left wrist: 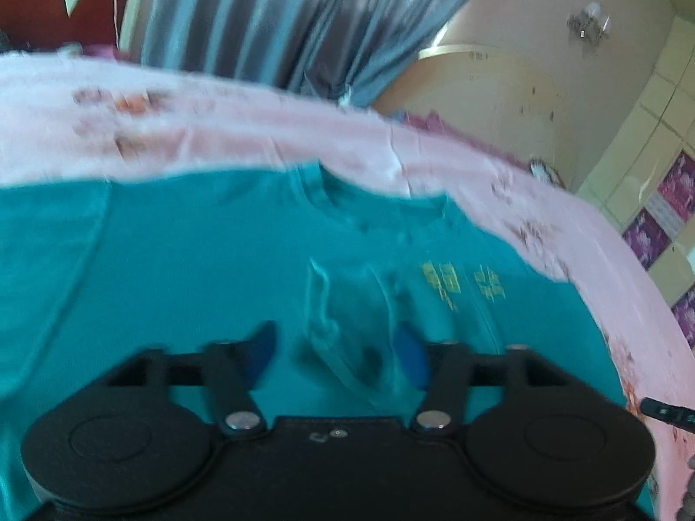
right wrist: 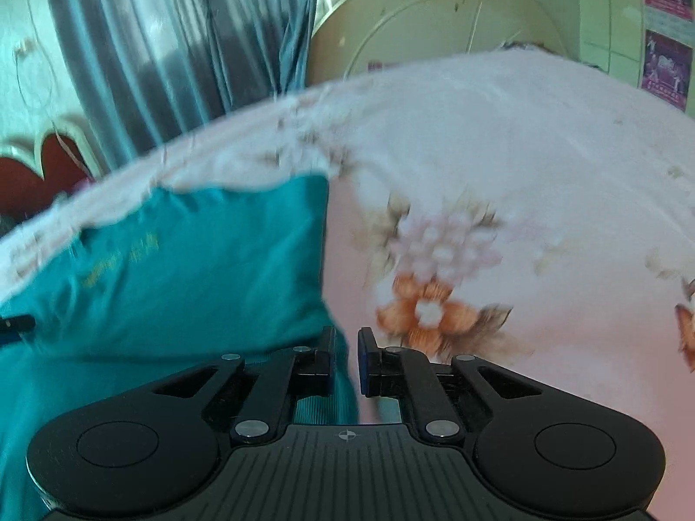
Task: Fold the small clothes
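A teal t-shirt [left wrist: 208, 252] with small yellow print [left wrist: 460, 282] lies spread on a pink floral bedsheet [left wrist: 243, 126]. My left gripper [left wrist: 336, 349] is open above the shirt's middle, with a raised pale crease between its blue fingertips [left wrist: 260, 351]. In the right wrist view the shirt [right wrist: 195, 269] lies to the left with its edge running down to my right gripper [right wrist: 346, 362]. The right jaws are nearly closed on the shirt's edge fabric at the sheet [right wrist: 521, 173].
Grey-blue curtains [left wrist: 260, 21] hang behind the bed. A red headboard with white trim [left wrist: 56, 4] is at the far left. A cream wardrobe door [left wrist: 499, 87] and tiled wall with purple panels [left wrist: 647, 234] stand to the right.
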### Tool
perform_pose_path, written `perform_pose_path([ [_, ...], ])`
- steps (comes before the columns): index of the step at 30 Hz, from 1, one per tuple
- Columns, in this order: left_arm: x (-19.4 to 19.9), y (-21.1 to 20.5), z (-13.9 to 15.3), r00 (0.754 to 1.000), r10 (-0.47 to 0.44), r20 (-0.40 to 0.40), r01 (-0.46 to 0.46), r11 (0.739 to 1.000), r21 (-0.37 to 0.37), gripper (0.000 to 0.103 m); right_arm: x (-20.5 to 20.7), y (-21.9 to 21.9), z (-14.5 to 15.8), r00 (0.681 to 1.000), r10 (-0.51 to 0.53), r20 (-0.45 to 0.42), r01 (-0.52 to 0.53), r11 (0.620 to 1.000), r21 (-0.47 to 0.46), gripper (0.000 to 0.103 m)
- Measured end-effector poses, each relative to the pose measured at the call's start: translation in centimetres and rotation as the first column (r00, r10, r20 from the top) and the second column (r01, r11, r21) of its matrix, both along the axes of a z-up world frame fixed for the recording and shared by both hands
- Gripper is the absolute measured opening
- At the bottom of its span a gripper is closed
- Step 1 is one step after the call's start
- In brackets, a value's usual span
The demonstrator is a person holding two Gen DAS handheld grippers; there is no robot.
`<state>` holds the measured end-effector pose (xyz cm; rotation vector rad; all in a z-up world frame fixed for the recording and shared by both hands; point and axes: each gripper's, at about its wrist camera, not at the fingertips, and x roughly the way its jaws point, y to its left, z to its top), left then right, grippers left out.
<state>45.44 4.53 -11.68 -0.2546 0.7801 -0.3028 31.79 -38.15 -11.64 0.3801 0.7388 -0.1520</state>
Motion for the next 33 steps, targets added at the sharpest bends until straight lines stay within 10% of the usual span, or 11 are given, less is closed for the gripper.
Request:
perform_pose_path([
  [8, 5.3, -0.9, -2.1, 0.994, -0.055, -0.096, 0.048, 0.996, -0.075, 0.043, 4.2, -2.0, -0.1, 1.000, -0.020, 0.016, 0.019, 0.998, 0.054, 0.011],
  [10, 5.6, -1.8, -2.5, 0.993, -0.081, -0.085, 0.078, 0.996, -0.038, 0.004, 5.7, -3.3, -0.6, 1.000, -0.023, 0.021, 0.021, 0.994, 0.108, 0.011],
  [15, 4.0, -1.5, -1.7, 1.000, -0.026, -0.004, 0.026, 1.000, -0.004, 0.004, 8.9, -4.1, -1.0, 0.996, 0.078, 0.038, -0.083, 0.981, 0.175, 0.011],
  [18, 3.2, -1.3, -2.2, 1.000, 0.007, -0.002, -0.007, 1.000, 0.013, 0.004, 10.2, -1.5, -3.0, 0.976, 0.192, -0.108, -0.186, 0.981, 0.063, 0.011],
  [33, 4.3, -1.8, -2.5, 0.999, -0.015, -0.035, 0.017, 0.999, 0.046, 0.005, 17.1, -3.4, -3.3, 0.976, 0.193, -0.098, -0.191, 0.981, 0.031, 0.011],
])
